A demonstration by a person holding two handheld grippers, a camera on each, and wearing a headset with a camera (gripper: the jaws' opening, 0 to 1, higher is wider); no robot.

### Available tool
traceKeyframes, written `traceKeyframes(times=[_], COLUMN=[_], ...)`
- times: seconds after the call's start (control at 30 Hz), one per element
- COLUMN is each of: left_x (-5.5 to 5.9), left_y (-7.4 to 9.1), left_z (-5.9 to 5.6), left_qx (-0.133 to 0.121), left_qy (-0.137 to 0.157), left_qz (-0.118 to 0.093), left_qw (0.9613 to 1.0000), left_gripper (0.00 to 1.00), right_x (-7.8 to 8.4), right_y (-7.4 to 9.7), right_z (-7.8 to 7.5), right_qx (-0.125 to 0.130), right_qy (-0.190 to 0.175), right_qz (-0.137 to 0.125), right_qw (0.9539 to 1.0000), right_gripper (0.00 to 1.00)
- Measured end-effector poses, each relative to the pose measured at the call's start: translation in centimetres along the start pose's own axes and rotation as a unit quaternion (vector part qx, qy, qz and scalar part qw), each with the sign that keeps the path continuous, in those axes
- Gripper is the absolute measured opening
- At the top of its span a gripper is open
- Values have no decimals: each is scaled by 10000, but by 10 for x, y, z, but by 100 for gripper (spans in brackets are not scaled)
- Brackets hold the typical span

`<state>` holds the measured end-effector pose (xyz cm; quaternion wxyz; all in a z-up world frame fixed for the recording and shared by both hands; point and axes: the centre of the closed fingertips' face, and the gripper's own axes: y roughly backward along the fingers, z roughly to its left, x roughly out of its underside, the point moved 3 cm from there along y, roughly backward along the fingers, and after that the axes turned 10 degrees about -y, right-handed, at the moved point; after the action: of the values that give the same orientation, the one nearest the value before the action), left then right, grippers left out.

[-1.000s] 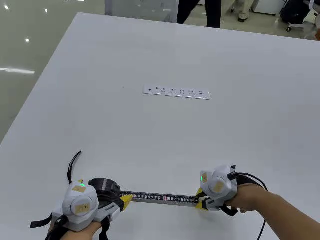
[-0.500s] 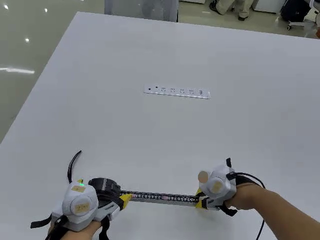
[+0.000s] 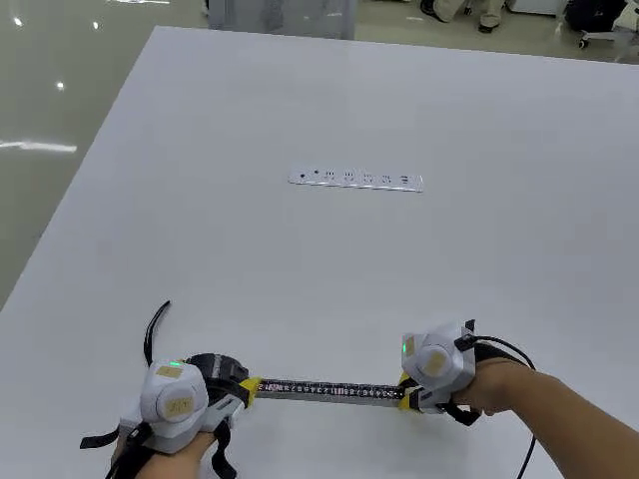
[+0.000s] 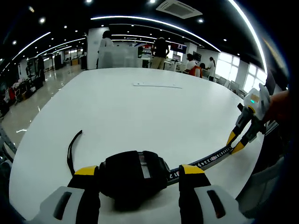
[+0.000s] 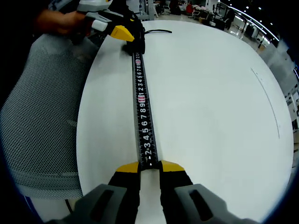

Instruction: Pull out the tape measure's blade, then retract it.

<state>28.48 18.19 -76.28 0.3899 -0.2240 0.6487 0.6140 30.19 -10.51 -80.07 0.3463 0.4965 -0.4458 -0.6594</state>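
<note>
Currently my left claw [image 4: 139, 171] is clamped around the black tape measure case [image 4: 133, 181], one yellow-tipped jaw on each side, near the front edge of the white table [image 3: 300, 269]. My right claw [image 5: 149, 166] pinches the free end of the blade [image 5: 141, 102], jaws almost together on it. The blade is drawn out and runs straight between the two claws, numbered face up, low over the table; I cannot tell whether it touches. A black wrist strap [image 3: 152, 327] curls just left of the case. A white power strip [image 3: 355, 180] lies well apart, mid-table.
</note>
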Motion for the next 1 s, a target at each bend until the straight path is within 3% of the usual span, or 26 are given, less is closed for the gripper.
traceKeyframes(times=[0.17,0.63,1.0], left_x=[2,5,4], left_y=[-1,-4,-5], left_z=[2,4,5], left_qx=[-129,-56,-8], left_qy=[-39,-233,-108], left_qz=[18,153,112], left_qw=[9999,9996,9999], left_gripper=[60,58,57], right_x=[0,-1,0], right_y=[0,0,0], right_z=[1,0,0], right_qx=[-9,0,0], right_qy=[-12,-37,-120], right_qz=[38,82,-142], right_qw=[10000,10000,9998], right_gripper=[14,14,14])
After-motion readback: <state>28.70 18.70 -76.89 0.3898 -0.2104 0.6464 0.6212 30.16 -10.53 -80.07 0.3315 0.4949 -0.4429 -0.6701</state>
